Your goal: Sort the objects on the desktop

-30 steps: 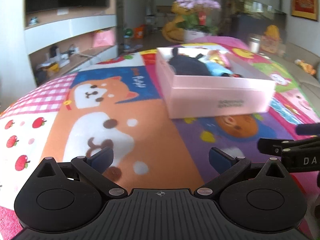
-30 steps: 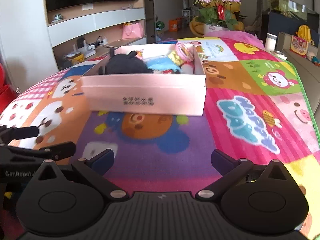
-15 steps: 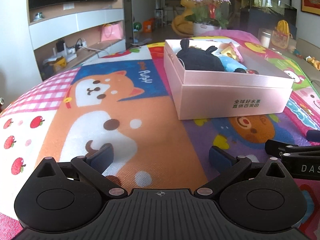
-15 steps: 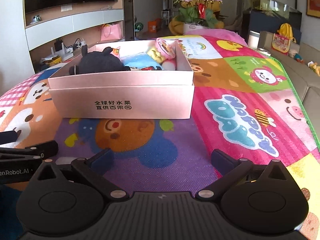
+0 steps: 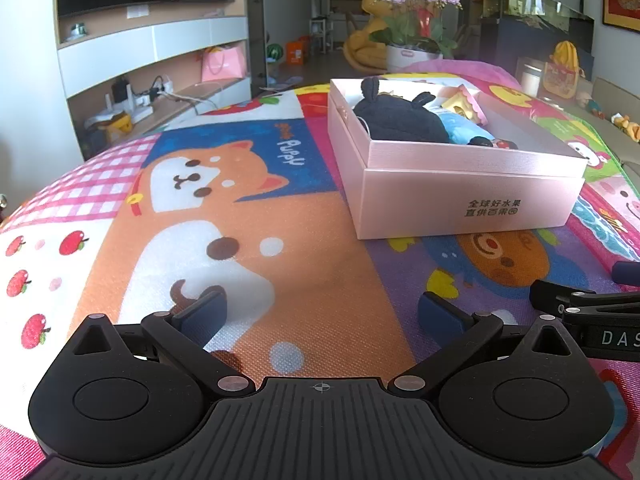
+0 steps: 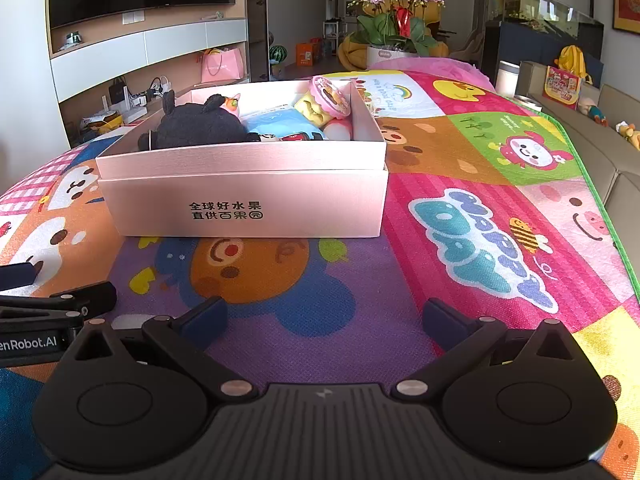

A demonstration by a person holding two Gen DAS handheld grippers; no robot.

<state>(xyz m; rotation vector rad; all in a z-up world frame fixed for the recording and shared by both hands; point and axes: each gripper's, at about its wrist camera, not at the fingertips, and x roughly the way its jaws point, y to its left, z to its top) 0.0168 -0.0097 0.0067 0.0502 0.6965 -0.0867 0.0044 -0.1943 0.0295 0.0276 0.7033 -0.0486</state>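
Note:
A pink cardboard box [image 5: 468,204] [image 6: 244,208] stands on a colourful cartoon play mat [image 5: 312,280] [image 6: 480,240]. Inside it lie a black plush toy [image 5: 400,122] [image 6: 200,126], a blue item [image 6: 276,122], a yellow and pink toy [image 6: 324,102] and other small things. My left gripper [image 5: 322,312] hovers low over the mat, in front and to the left of the box, open and empty. My right gripper [image 6: 324,314] sits straight in front of the box's printed side, open and empty. Each gripper shows at the edge of the other's view.
The mat's green edge [image 6: 592,192] runs along the right, with a beige sofa [image 6: 624,128] beyond. A TV wall with shelves [image 5: 152,64] is at the left. A pot of purple orchids [image 6: 396,12] stands behind the mat's far end.
Both grippers have drawn slightly back and steadied; the box now looks sharp and a little farther off. Neither gripper has changed its opening.

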